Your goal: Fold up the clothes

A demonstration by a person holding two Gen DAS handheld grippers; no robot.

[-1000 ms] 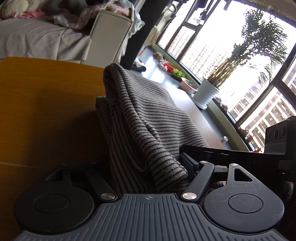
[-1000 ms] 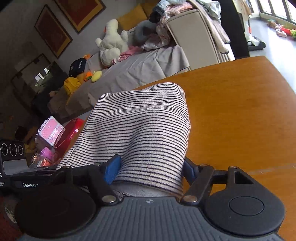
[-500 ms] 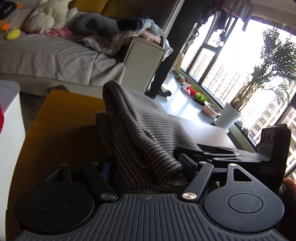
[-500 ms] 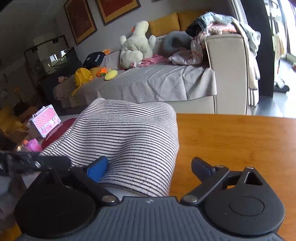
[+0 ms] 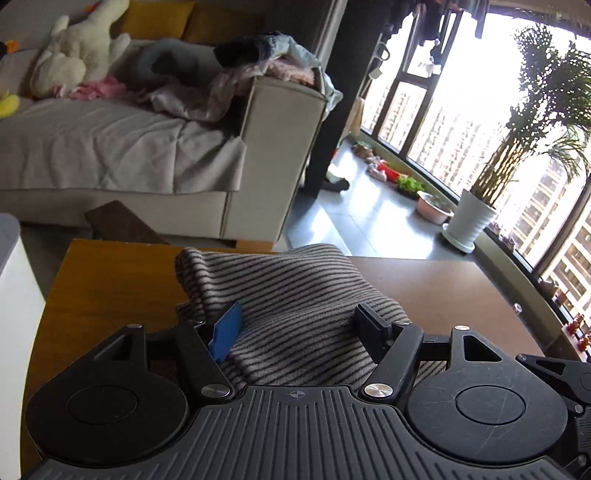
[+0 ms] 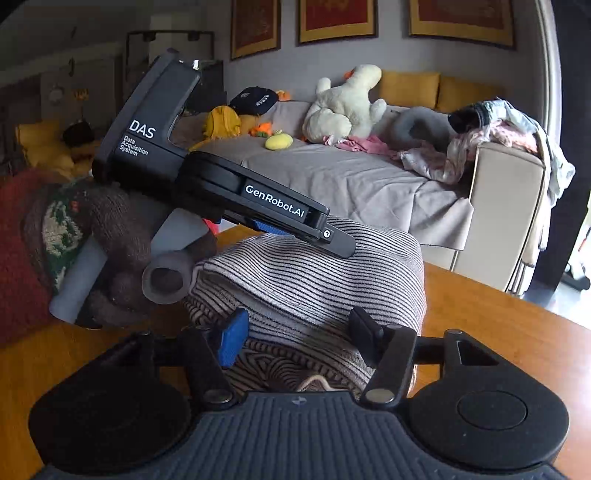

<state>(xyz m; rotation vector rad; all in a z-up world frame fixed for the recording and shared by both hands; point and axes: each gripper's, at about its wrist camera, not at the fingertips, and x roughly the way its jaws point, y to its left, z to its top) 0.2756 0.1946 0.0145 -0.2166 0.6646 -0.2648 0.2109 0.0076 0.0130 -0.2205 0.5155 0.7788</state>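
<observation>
Garment (image 5: pixel 295 295) on table (image 5: pixel 110 280), sofa (image 5: pixel 129 166) behind.

1. The left gripper (image 5: pixel 299 321) opened; its fingers had clamped the garment (image 5: pixel 295 295).
2. The right gripper (image 6: pixel 299 328) opened too.
3. The garment, earlier lifted and draped, dropped into a folded pile on the table (image 5: pixel 110 280).

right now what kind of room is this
Most likely a home living room: a sofa strewn with plush toys and loose clothes, framed pictures on the wall, and a potted plant by tall windows over the city.
</observation>
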